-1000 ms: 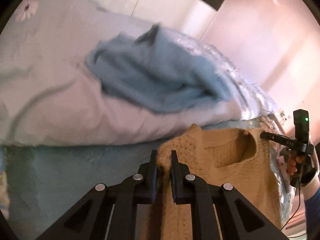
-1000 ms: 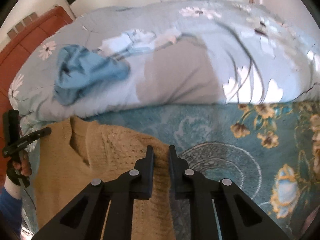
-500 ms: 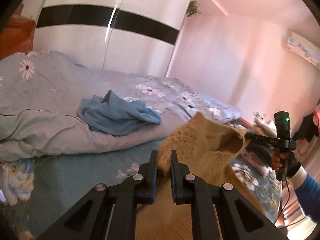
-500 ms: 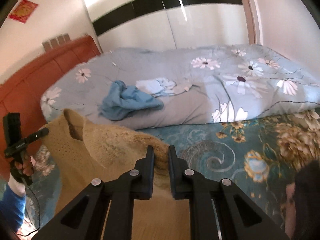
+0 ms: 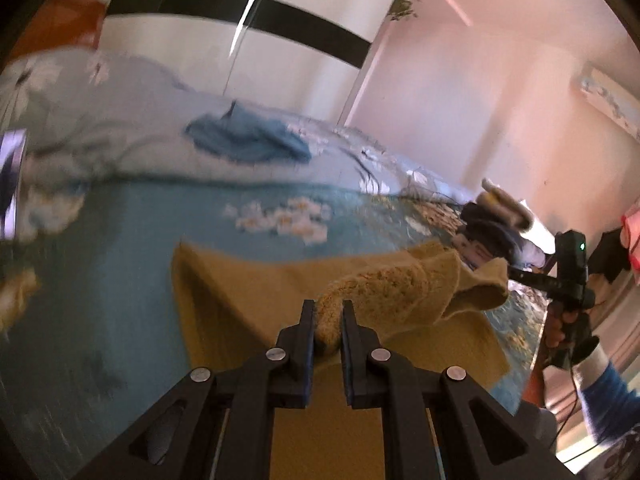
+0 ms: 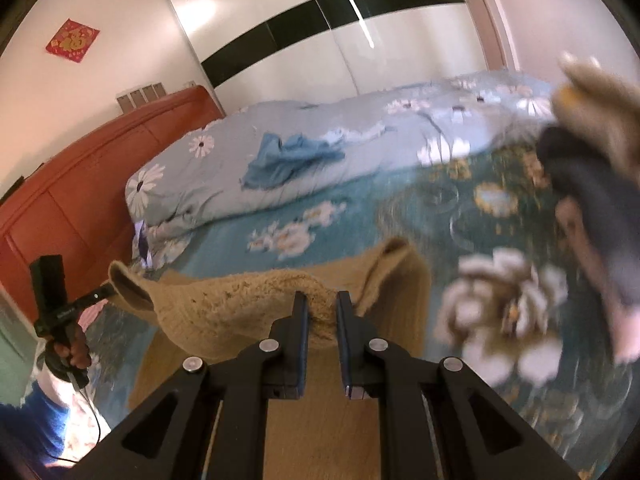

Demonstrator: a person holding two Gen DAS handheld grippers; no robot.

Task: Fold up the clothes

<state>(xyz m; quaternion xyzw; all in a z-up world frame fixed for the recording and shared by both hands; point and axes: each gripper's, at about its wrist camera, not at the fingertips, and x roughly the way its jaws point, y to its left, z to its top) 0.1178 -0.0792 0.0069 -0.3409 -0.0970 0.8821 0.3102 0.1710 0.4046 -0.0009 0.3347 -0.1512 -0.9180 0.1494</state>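
Left wrist view shows the left gripper [image 5: 327, 322] with its two black fingers pinching a bunched fold of a mustard-yellow knitted sweater [image 5: 384, 292]. That fold rises between the fingertips. From there the knit stretches to the right, where its other edge is held up near the person's right hand [image 5: 568, 320], which grips a black handle. More of the sweater hangs slack below and spreads toward the near edge of the view, over a teal bedspread with pale flowers [image 5: 120, 248]. Farther away lies a light blue quilt printed with daisies [image 5: 132, 136], and a crumpled blue garment [image 5: 248, 140] rests on top of it.

Right wrist view shows the right gripper [image 6: 322, 316] likewise clamped on a thick roll of the same sweater, which bulges up between its two black fingers. The knit runs left to a raised corner beside the person's left hand [image 6: 68, 344], which holds a black handle. A red-brown wooden headboard [image 6: 80, 184] stands at far left, and a white wardrobe with a black band [image 6: 340, 28] fills the far wall. Blurred dark and beige clothing [image 6: 588, 168] sits at the right.
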